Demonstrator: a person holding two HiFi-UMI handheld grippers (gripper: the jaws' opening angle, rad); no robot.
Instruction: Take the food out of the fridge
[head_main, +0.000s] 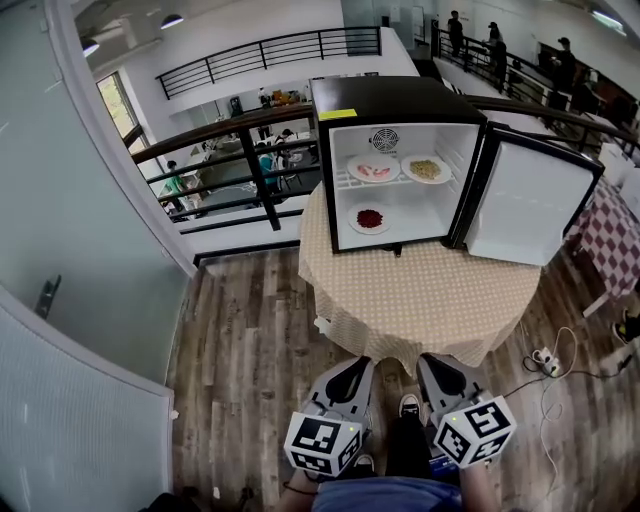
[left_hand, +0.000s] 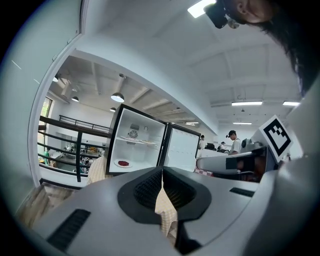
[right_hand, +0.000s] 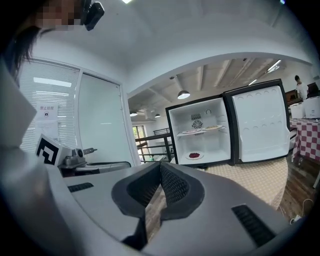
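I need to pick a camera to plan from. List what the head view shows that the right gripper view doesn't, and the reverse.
Head view only: the top of the fridge, a shoe, the marker cube on the right gripper. Right gripper view only: that gripper's jaws shut on nothing, a notice on the glass wall. Both: the open fridge on the tablecloth, a pink-food plate and a yellow-food plate on its shelf, a red-food plate below.
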